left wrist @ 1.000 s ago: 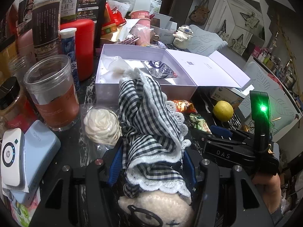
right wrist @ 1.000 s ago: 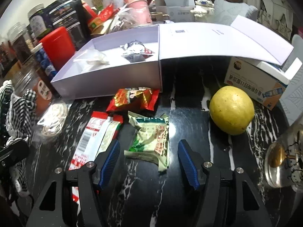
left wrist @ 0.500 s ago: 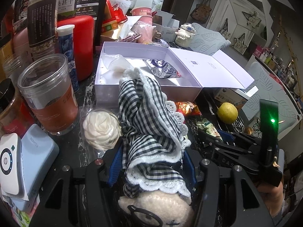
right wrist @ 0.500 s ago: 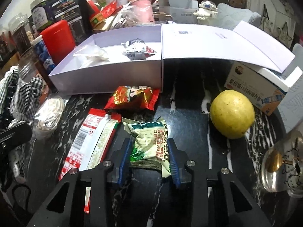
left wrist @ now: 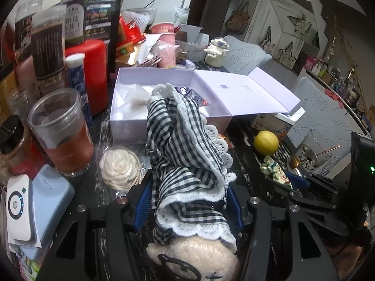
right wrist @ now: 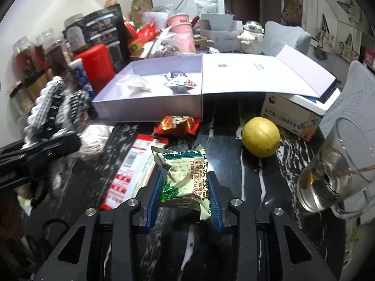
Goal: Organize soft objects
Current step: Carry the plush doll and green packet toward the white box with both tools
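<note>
Green sachet (right wrist: 185,178) in R gripper (right wrist: 185,194): Chinese print, seemingly illegible.

Dim indoor light, fisheye-warped edges w/ dark corners, motion blur left.

black marble table (right wrist: 234,126): lilac box (right wrist: 150,112), lemon (right wrist: 261,137), glass (right wrist: 337,175).

Soft doll (left wrist: 187,154) in black-and-white checked dress with white lace trim, cream knitted head nearest camera, is held between blue fingers. Green-and-cream snack packet (right wrist: 185,178), crumpled, is pinched upright, raised off dark marbled surface (right wrist: 225,140).
</note>
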Tool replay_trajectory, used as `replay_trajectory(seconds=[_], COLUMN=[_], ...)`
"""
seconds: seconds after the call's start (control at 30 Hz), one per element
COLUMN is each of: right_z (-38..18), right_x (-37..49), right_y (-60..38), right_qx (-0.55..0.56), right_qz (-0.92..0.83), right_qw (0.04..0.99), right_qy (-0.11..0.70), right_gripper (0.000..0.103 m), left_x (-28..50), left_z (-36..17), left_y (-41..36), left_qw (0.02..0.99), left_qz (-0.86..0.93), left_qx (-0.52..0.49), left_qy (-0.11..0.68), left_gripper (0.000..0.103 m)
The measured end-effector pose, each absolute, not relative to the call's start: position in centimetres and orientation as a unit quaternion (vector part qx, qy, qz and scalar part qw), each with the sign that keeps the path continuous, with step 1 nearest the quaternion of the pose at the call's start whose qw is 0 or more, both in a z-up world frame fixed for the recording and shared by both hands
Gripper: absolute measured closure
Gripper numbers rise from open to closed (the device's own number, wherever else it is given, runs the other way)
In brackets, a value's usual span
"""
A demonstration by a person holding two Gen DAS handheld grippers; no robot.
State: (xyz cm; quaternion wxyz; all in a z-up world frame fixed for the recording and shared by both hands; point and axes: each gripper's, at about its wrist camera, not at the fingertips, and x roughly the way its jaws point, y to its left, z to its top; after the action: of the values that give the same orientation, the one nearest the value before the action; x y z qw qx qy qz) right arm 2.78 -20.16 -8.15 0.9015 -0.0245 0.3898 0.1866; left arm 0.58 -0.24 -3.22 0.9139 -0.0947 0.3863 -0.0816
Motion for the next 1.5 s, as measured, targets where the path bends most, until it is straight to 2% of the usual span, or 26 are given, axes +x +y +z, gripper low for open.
replay_trajectory(seconds=[0.73, 1.03, 1.5], right_z=[0.4, 2.7, 3.3], right_x=[3.1, 6.3, 14.6], right_y=[-20.8, -19.4, -16.5], right_qx=[-0.034, -0.044, -0.032], right_qz=[0.234, 0.255, 0.261], right_qw=[0.928, 0.930, 0.930], right_qy=[0.286, 0.260, 0.257], right_gripper=[0.066, 0.066, 0.066], left_x=[3.3, 6.7, 14.3], left_z=[4.9, 6.3, 6.7], left_y=[-1.3, -0.6, 2.3], left_qw=[0.956, 0.964, 0.969], left_qz=[-0.091, -0.080, -0.058], left_qx=[-0.067, -0.064, -0.067], left_qy=[0.272, 0.245, 0.232], left_gripper=[0.048, 0.048, 0.048])
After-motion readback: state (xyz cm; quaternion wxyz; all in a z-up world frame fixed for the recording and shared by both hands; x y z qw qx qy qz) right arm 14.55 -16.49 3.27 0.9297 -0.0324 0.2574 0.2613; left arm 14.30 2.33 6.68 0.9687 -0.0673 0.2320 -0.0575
